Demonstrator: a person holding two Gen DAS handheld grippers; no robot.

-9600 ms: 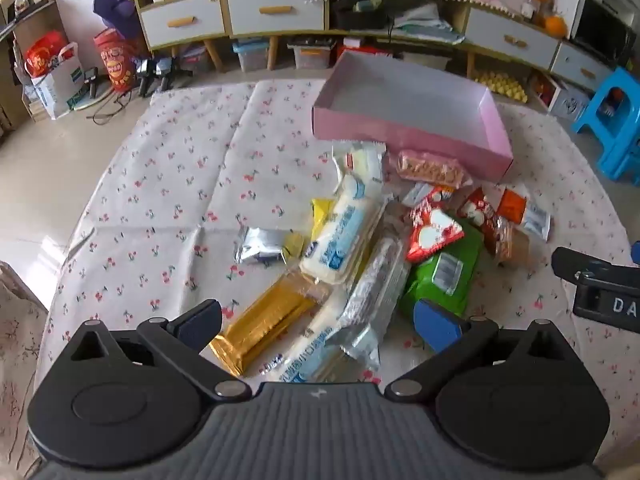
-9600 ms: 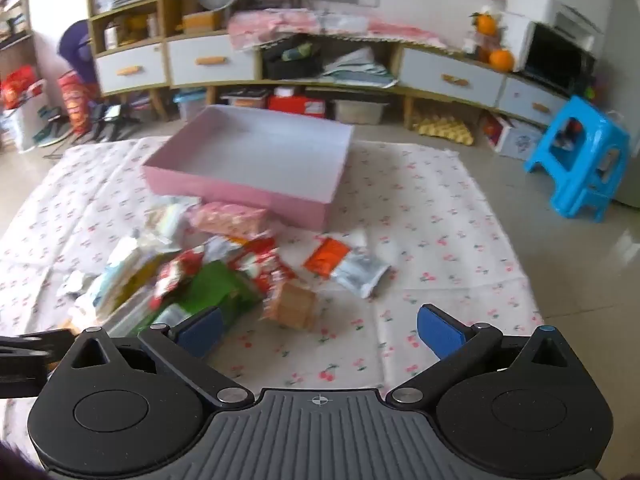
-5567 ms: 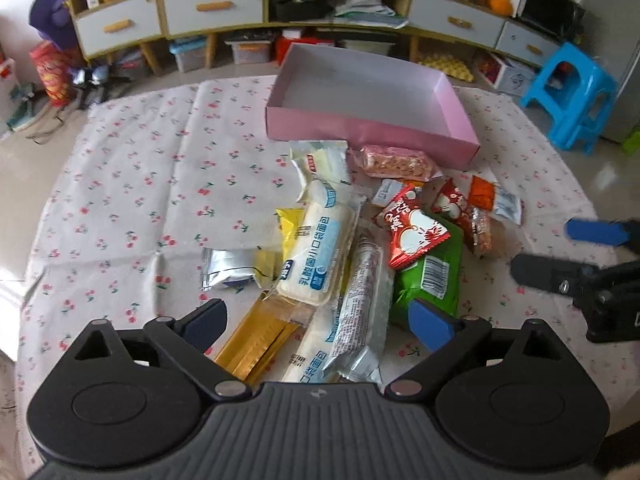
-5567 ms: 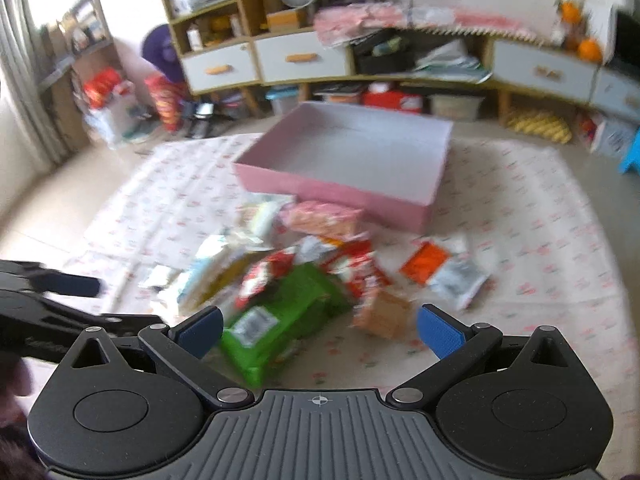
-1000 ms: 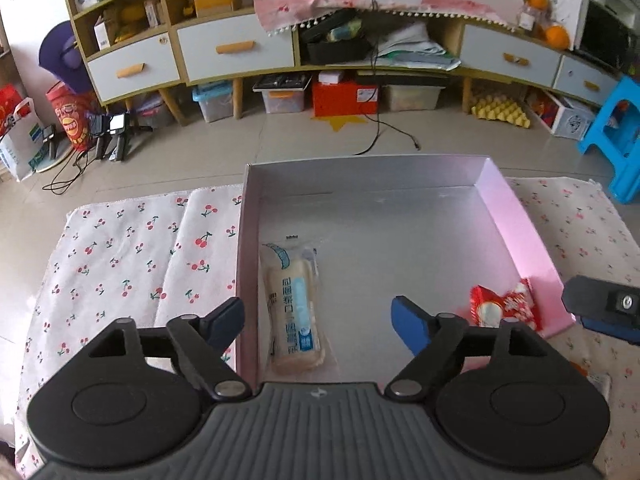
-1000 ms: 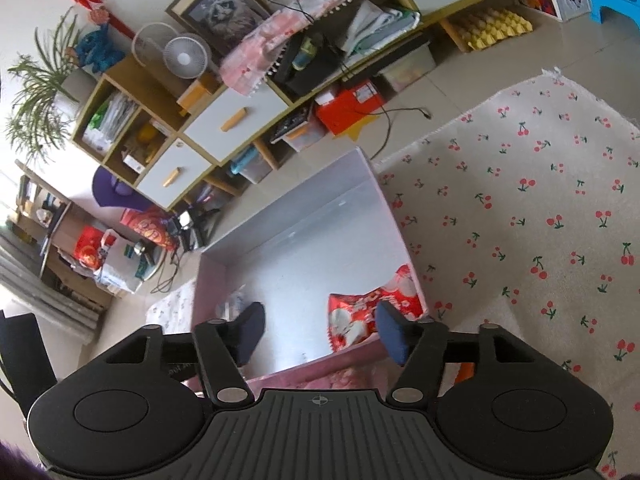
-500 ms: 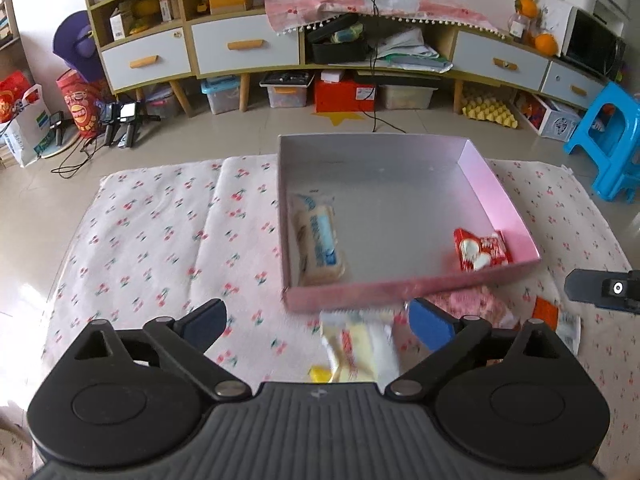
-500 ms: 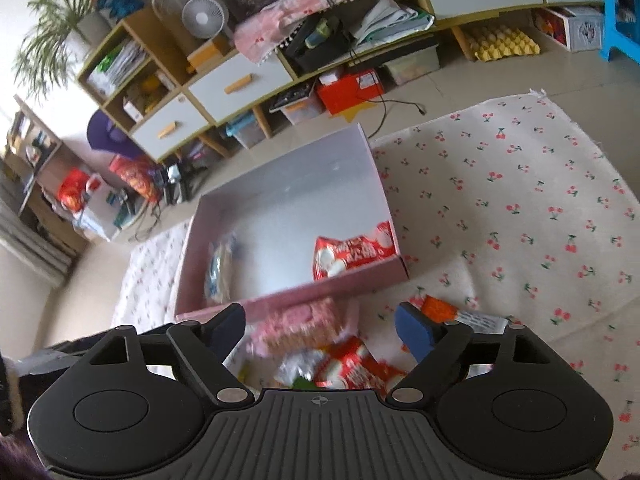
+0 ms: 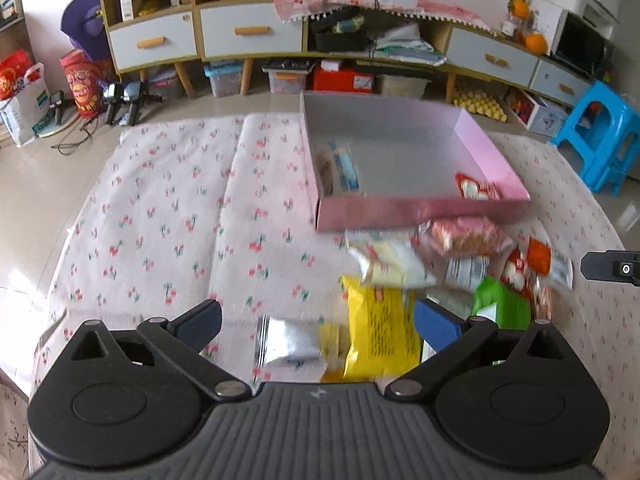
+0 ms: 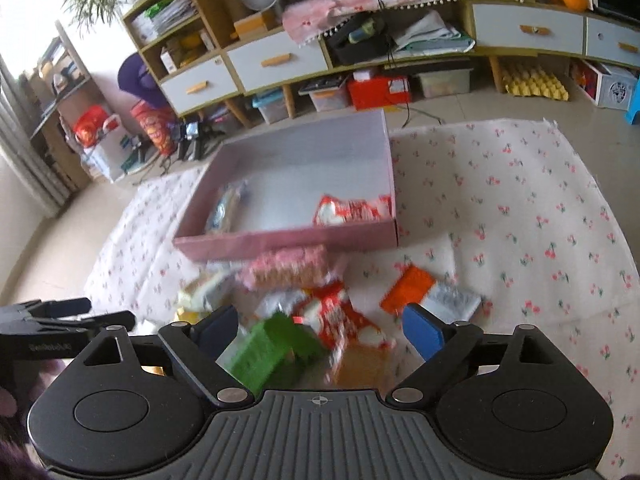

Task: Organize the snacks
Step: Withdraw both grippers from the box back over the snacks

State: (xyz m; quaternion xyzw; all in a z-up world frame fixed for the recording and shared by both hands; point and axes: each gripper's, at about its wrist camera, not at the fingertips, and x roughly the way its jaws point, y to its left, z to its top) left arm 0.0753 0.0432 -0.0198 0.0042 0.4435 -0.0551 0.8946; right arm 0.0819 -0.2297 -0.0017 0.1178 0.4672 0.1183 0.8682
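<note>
A pink box (image 9: pixel 420 212) (image 10: pixel 288 242) sits on the cherry-print cloth. It holds a white-blue bread pack (image 9: pixel 340 170) (image 10: pixel 226 210) and a red-white snack pack (image 9: pixel 478 190) (image 10: pixel 352 210). Loose snacks lie in front of it: a pink wafer pack (image 9: pixel 464 236) (image 10: pixel 290 266), a yellow pack (image 9: pixel 380 332), a silver pack (image 9: pixel 290 344), a green pack (image 9: pixel 502 308) (image 10: pixel 272 350), an orange-silver pack (image 10: pixel 428 290). My left gripper (image 9: pixel 316 322) is open and empty above the yellow and silver packs. My right gripper (image 10: pixel 320 330) is open and empty above the green pack.
The cherry-print cloth (image 9: pixel 168 220) covers the table. Cabinets with drawers (image 9: pixel 248 32) and storage boxes stand behind. A blue stool (image 9: pixel 600 136) stands at the right. The right gripper's tip (image 9: pixel 610 268) shows at the left view's right edge.
Both grippers have pulled back from the box toward the snack pile, and both views are blurred by motion. The bread pack and red pack stay in the box.
</note>
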